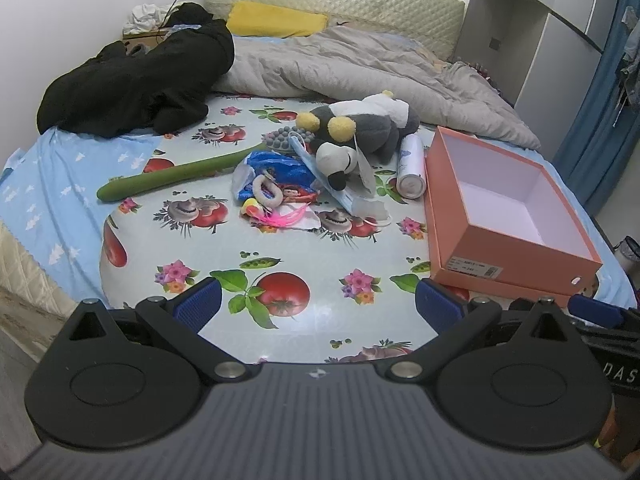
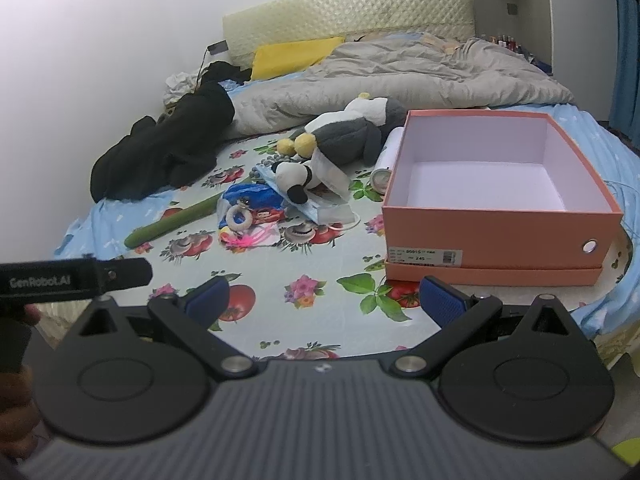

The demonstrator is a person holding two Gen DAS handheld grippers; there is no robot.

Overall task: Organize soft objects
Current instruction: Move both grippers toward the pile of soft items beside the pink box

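A grey, white and yellow plush toy (image 1: 360, 128) (image 2: 340, 140) lies on the flowered bed sheet (image 1: 280, 248) beside a pile of small items: a blue plastic bag (image 1: 276, 168) (image 2: 256, 196), a white fabric ring (image 1: 267, 191) (image 2: 239, 216), pink strands (image 1: 286, 214) and a pack of face masks (image 1: 340, 188) (image 2: 320, 204). An empty orange shoebox (image 1: 520, 256) (image 2: 500, 240) stands to their right. My left gripper (image 1: 318, 304) is open and empty, well short of the pile. My right gripper (image 2: 326, 300) is open and empty, in front of the box.
A long green cucumber-like object (image 1: 176, 174) (image 2: 176, 218) lies left of the pile. A white spray can (image 1: 411, 164) lies against the box. Black clothing (image 1: 136, 88), a grey duvet (image 1: 340, 64) and a yellow pillow (image 1: 276, 20) fill the far bed.
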